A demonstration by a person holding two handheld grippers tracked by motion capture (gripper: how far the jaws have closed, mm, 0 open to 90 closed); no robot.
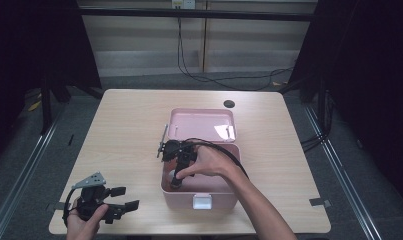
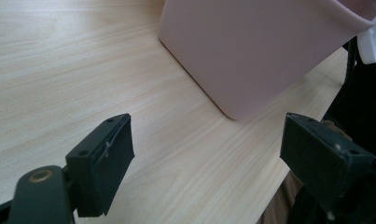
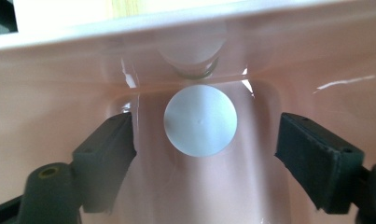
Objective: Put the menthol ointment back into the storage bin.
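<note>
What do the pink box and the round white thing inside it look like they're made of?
The pink box looks like glossy moulded plastic: smooth rounded corners, and bright glare streaks on its inner walls. The round white thing has a matte, slightly frosted face with a tiny centre dimple, which suggests a moulded plastic cap or lid, though that is uncertain.

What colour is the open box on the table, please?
Pale pink box; the high view shows it best.

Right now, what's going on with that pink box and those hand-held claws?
A person is working at a wooden table with a claw in each hand. The right claw reaches down into the open pink box, jaws apart around a white round cap without pressing it. The left claw rests open near the table's front corner, holding nothing.
</note>
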